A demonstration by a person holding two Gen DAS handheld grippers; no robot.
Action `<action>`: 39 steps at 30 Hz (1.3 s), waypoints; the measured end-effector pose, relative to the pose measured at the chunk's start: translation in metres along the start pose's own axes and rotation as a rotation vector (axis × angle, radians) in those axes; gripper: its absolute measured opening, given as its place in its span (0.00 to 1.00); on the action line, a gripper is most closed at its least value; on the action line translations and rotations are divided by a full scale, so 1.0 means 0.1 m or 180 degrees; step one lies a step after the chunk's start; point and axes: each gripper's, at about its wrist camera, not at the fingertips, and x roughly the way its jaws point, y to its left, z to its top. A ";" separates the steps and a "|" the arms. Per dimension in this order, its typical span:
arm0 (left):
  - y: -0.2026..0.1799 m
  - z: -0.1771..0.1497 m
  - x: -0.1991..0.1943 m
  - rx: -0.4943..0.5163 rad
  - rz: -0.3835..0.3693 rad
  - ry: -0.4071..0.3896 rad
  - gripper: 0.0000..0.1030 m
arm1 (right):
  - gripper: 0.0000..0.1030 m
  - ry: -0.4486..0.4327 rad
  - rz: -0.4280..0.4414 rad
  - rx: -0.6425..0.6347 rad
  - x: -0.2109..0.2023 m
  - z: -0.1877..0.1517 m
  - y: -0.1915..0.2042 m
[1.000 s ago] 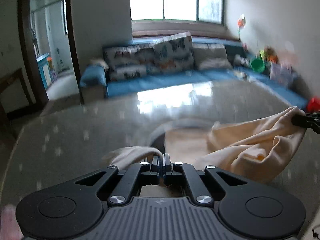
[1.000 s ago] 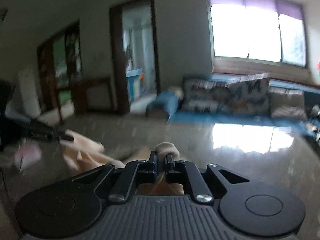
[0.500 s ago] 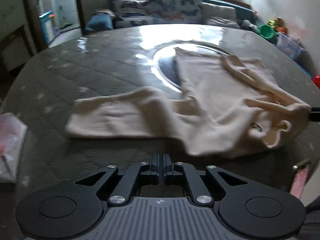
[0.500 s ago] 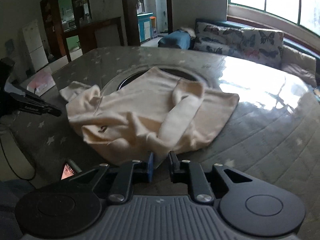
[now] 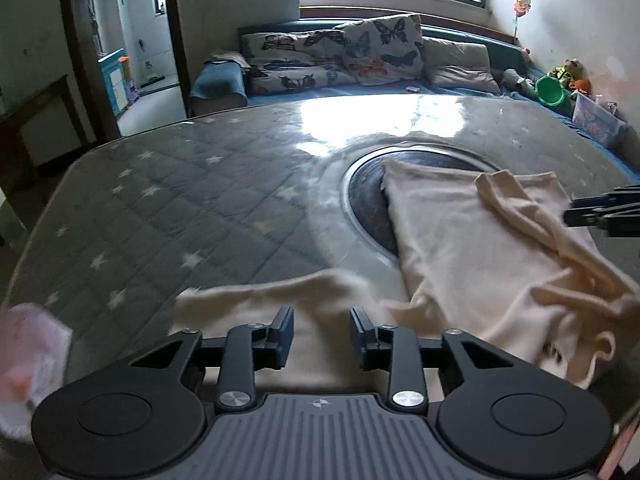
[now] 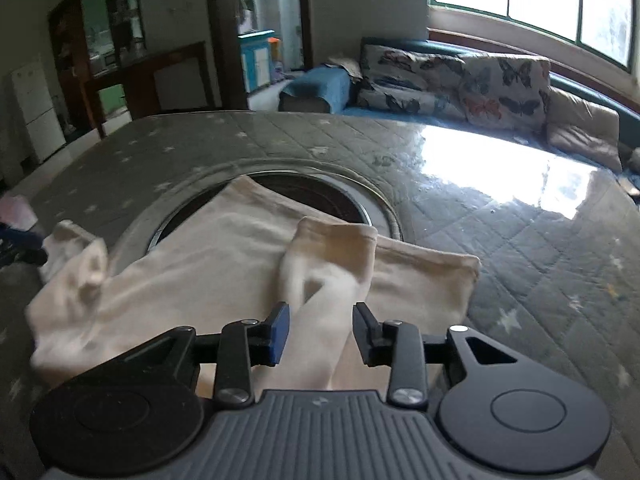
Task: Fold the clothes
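left claw (image 5: 320, 336) wide open over cream garment (image 5: 480, 240), right claw (image 6: 320, 330) likewise

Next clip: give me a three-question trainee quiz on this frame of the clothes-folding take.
1. True or false: the left gripper is clamped on cloth.
2. What does the cream garment partly cover: A) round inset in the table, B) butterfly cushion, C) green bowl?
3. Which garment part lies between the right gripper fingers?

Key: 1. False, both grippers are open. 2. A. 3. The sleeve folded over the body.
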 end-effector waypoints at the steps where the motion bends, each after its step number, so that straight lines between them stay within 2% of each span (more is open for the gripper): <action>1: -0.03 0.04 0.05 0.0016 -0.0027 0.0000 0.37 | 0.39 0.0034 -0.0008 0.0025 0.08 0.02 -0.02; 5: -0.19 0.24 0.32 0.0074 -0.0139 -0.0003 0.43 | 0.37 0.0152 0.0033 0.0156 0.31 0.01 -0.06; 8: -0.31 0.39 0.52 0.0099 -0.0219 0.0017 0.43 | 0.20 0.0124 0.0023 0.0086 0.30 -0.05 -0.03; 9: -0.35 0.43 0.58 0.0103 -0.0238 0.0023 0.43 | 0.07 0.0091 -0.0024 0.0044 0.27 -0.07 -0.02; 14: -0.54 0.57 0.85 0.0135 -0.0300 0.0060 0.43 | 0.05 -0.0167 -0.0419 -0.0060 -0.11 -0.22 -0.08; 18: -0.64 0.63 0.99 0.0168 -0.0302 0.0062 0.43 | 0.05 -0.0294 -0.1026 0.0214 -0.59 -0.53 -0.33; 21: -0.67 0.66 1.07 0.0165 -0.0292 0.0065 0.45 | 0.08 -0.0150 -0.1383 0.0491 -0.85 -0.83 -0.52; 23: -0.69 0.69 1.11 0.0173 -0.0266 0.0048 0.46 | 0.18 -0.0019 -0.1468 0.0660 -0.96 -0.99 -0.60; 24: -0.69 0.71 1.13 0.0178 -0.0249 0.0036 0.46 | 0.18 0.0004 -0.1494 0.0718 -1.02 -1.06 -0.63; 26: -0.68 0.74 1.18 0.0157 -0.0207 0.0013 0.49 | 0.18 -0.0078 -0.1480 0.0708 -1.09 -1.05 -0.64; 28: -0.66 0.78 1.23 0.0121 -0.0162 -0.0010 0.51 | 0.26 -0.0175 -0.1458 0.0681 -1.15 -1.01 -0.64; 33: -0.61 0.88 1.38 0.0032 -0.0048 -0.0066 0.51 | 0.26 -0.0358 -0.0905 0.0667 -0.96 -0.64 -0.68; 39: -0.58 0.95 1.46 0.0021 -0.0055 -0.0121 0.53 | 0.27 -0.0190 -0.0705 0.0623 -0.51 -0.37 -0.74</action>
